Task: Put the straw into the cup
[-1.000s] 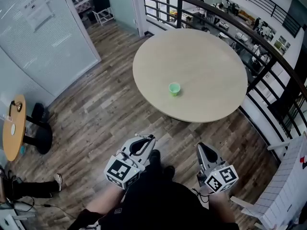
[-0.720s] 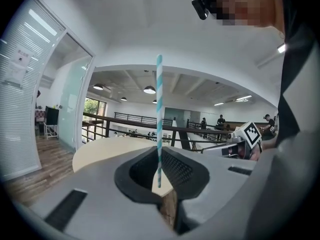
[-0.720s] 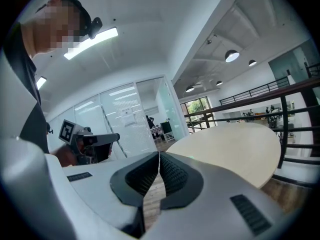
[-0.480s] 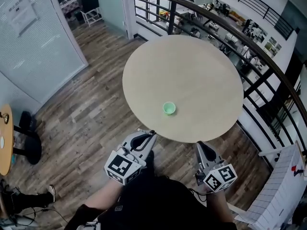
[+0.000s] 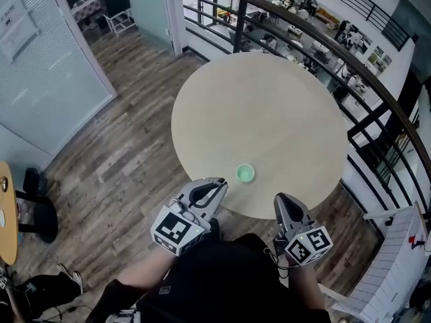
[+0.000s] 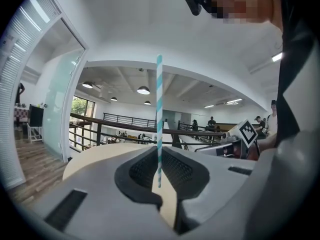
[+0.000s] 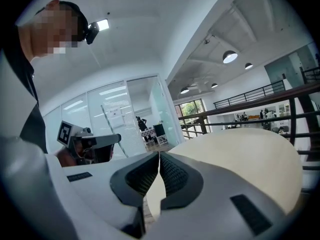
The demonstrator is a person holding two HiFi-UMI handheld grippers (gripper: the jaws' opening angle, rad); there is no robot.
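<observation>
No words or numbers can be read anywhere. The left gripper (image 5: 217,184) and the right gripper (image 5: 280,200) each carry a black-and-white square pattern with no letters in it. A sheet of paper (image 5: 15,24) on the glass wall (image 5: 64,79) has print too small to read.

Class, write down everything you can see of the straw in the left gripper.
The straw is thin and straight, with teal and white stripes; it looks like paper. It stands upright in the left gripper view, pinched near its lower end between the ribbed pads of the left gripper. Most of its length rises free above the jaws, and a short end shows below them. Nothing else touches it.
</observation>
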